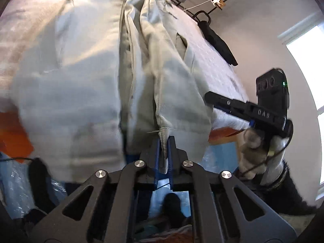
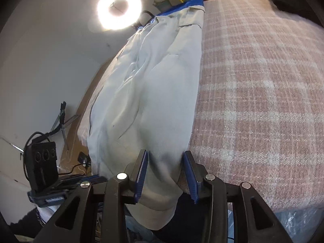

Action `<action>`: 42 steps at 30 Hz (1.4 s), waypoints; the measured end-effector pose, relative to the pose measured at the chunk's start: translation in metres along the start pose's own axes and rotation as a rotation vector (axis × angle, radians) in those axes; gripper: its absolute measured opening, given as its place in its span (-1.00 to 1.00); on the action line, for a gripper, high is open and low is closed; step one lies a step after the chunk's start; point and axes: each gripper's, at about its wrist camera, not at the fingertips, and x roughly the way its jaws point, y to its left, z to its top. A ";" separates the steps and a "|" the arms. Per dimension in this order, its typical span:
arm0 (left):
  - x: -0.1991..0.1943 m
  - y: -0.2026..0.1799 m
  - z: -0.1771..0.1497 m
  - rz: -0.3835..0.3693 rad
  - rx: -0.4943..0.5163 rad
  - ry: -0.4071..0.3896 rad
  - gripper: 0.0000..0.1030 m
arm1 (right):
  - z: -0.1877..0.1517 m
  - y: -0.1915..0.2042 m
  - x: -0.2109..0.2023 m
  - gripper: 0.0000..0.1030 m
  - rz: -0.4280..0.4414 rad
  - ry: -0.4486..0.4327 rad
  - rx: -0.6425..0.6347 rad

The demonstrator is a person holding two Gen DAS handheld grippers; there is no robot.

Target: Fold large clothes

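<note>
1. My left gripper [image 1: 163,141] is closed tight: its blue-padded fingers [image 1: 157,151] clamp a hemmed edge of the pale grey trousers [image 1: 85,93], with cloth filling the narrow slit between the pads.
2. My right gripper [image 2: 166,162] is partly open. Its blue-padded fingers [image 2: 141,170] stand apart on either side of the trouser end, and a cuffed hem hangs down between them toward the camera. I cannot tell whether either pad presses the cloth.
3. The trousers lie lengthwise on the bed, along its left edge as the right wrist view shows it, running from the near edge toward the far end. The cloth is bunched into long folds along its middle; a pocket slit shows on one panel.
4. The bed carries a pink and white checked blanket [image 2: 263,101], bare to the right of the trousers.
5. A blue strip [image 2: 192,2] shows beneath the trousers at the far end of the bed.
6. A dark item [image 1: 218,40] lies at the far edge of the bed, well apart from the trousers.
7. A ring light [image 2: 119,10] glows against the wall beyond the far left corner of the bed.
8. In the left wrist view, my right gripper's black body sits at the bed's right edge, held in a light-gloved hand [image 1: 255,154].
</note>
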 end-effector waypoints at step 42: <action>0.000 0.068 0.106 0.399 0.255 -0.073 -0.93 | -0.046 0.132 -0.014 -0.22 -0.254 -0.104 -0.210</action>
